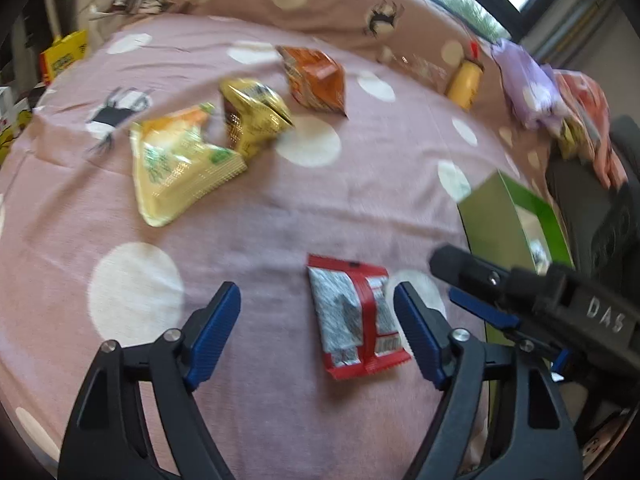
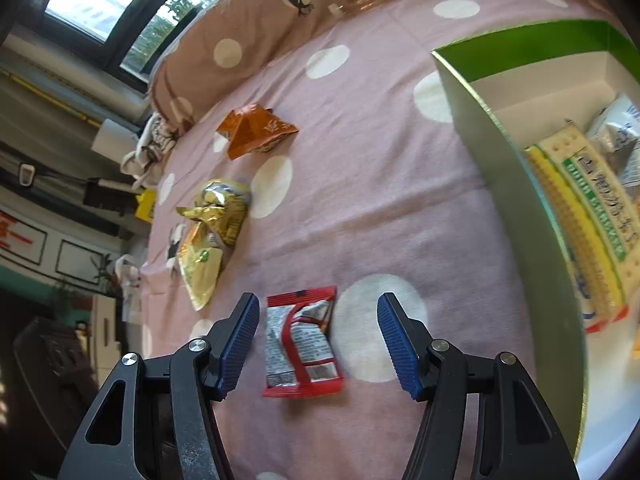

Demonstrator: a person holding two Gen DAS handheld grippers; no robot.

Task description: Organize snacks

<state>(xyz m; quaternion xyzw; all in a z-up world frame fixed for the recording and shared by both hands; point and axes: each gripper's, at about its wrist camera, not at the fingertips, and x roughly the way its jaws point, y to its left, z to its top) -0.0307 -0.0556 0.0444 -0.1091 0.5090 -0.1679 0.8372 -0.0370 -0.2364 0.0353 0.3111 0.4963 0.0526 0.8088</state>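
Green cardboard box (image 2: 516, 46) is holding some snacks already — four foil packets are waiting, both grippers hovering wide, empty.

A home bedroom is shown: a bed (image 1: 280, 208) is covered by a pink dotted sheet, a matching pillow (image 2: 248, 32) is seen at 12 o'clock, and a window (image 2: 100, 4) at 11 o'clock.
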